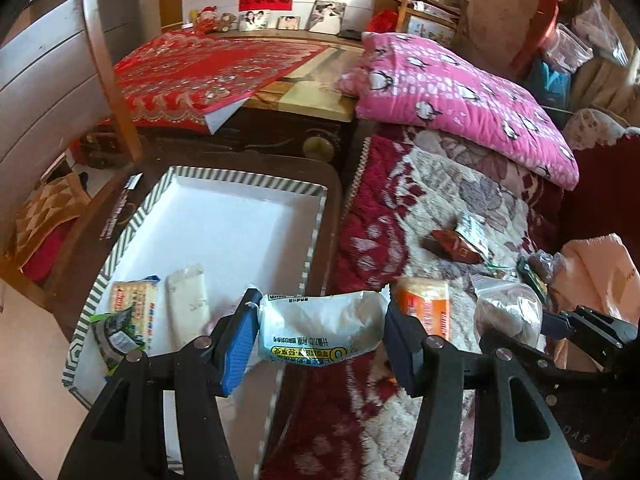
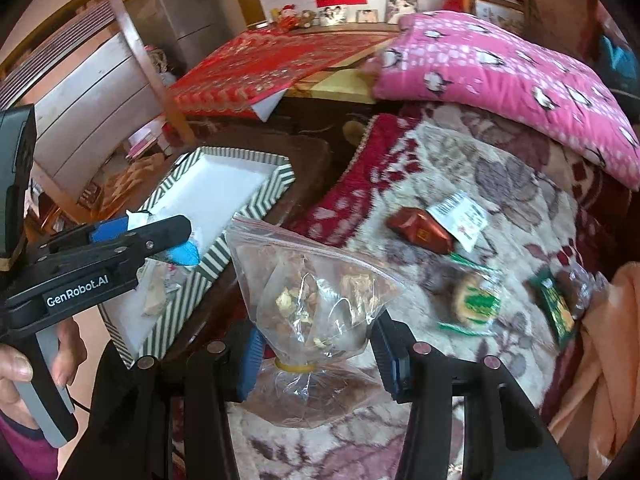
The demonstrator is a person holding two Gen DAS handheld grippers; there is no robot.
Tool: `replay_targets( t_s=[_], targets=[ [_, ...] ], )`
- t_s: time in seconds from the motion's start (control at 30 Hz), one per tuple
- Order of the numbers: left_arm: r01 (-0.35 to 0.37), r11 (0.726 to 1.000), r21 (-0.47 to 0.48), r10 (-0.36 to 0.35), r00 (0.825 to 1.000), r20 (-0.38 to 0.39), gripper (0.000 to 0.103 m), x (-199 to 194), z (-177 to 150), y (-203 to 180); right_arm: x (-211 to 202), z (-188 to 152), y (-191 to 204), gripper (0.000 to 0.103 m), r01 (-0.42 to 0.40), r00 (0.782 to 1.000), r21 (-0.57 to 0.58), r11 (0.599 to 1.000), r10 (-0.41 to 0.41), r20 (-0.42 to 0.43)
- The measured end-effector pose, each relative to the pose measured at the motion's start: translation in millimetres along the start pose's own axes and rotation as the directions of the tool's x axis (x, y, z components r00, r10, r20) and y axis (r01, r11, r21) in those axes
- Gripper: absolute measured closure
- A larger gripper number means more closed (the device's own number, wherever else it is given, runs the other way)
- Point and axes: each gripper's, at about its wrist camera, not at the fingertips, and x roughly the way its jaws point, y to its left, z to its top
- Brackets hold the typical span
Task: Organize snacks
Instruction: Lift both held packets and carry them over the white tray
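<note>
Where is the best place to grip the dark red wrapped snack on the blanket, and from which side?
Probably across the middle of the dark red foil-wrapped snack, coming from above with the fingers spanning its narrow width. It lies flat on the floral blanket, with a white printed packet touching its right end, so the left end and the long sides look freer.

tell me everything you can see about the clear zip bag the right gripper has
The clear zip bag is thin, crinkled, see-through plastic with a zip strip along its top edge. Inside is a smaller clear bag of pale brown lumpy pieces, cinched by a yellow rubber band. It stands between the right gripper fingers, which look closed on its lower part, above the floral blanket, beside the striped tray.
</note>
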Motion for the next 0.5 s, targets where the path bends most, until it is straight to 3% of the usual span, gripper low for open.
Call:
replay_targets(
  t_s=[0.5],
  targets=[
    [-0.056, 0.995, -0.077, 0.056, 0.998, -0.007, 0.046, 2, 8, 54, 32, 26, 56, 0.051, -0.048, 0.998, -0.119, 0.992, 0.043, -0.044]
  ],
)
